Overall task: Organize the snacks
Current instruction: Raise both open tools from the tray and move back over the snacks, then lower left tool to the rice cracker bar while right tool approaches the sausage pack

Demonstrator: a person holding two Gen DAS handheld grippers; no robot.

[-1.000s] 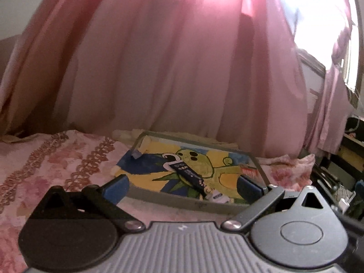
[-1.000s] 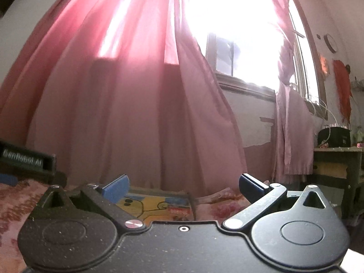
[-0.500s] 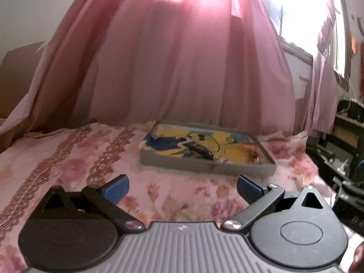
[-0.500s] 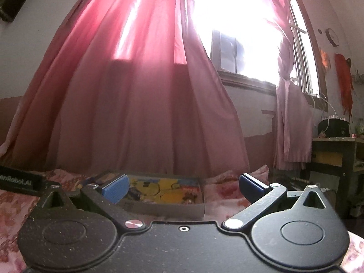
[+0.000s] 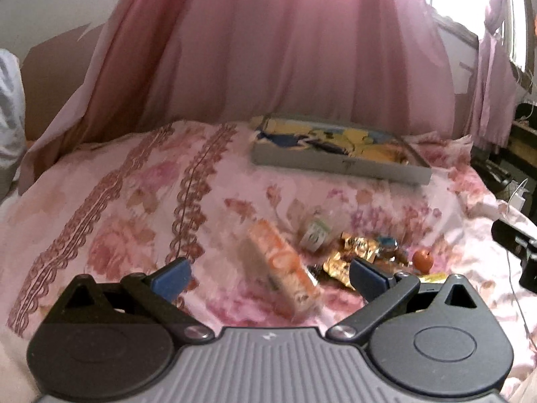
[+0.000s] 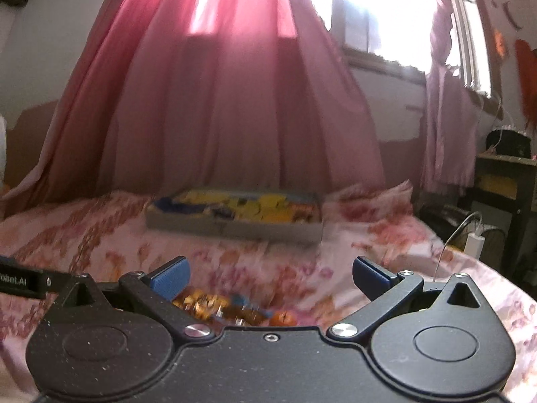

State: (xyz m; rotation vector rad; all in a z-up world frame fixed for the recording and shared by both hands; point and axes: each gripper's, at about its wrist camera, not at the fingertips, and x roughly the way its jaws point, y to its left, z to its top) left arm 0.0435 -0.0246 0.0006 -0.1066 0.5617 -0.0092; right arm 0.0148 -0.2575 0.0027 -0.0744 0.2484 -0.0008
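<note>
Both claws are hanging wide apart and empty over the bed (image 5: 100,201) — the left claw (image 5: 268,277) above an orange snack box (image 5: 282,265), the right claw (image 6: 268,277) above gold-wrapped candies (image 6: 204,304). The tray (image 5: 335,163) is sitting well beyond the snacks.

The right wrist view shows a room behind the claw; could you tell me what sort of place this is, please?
Most likely a bedroom at home: a bed under a floral pink bedspread, long pink curtains over a bright window, and a cluttered side table.
</note>
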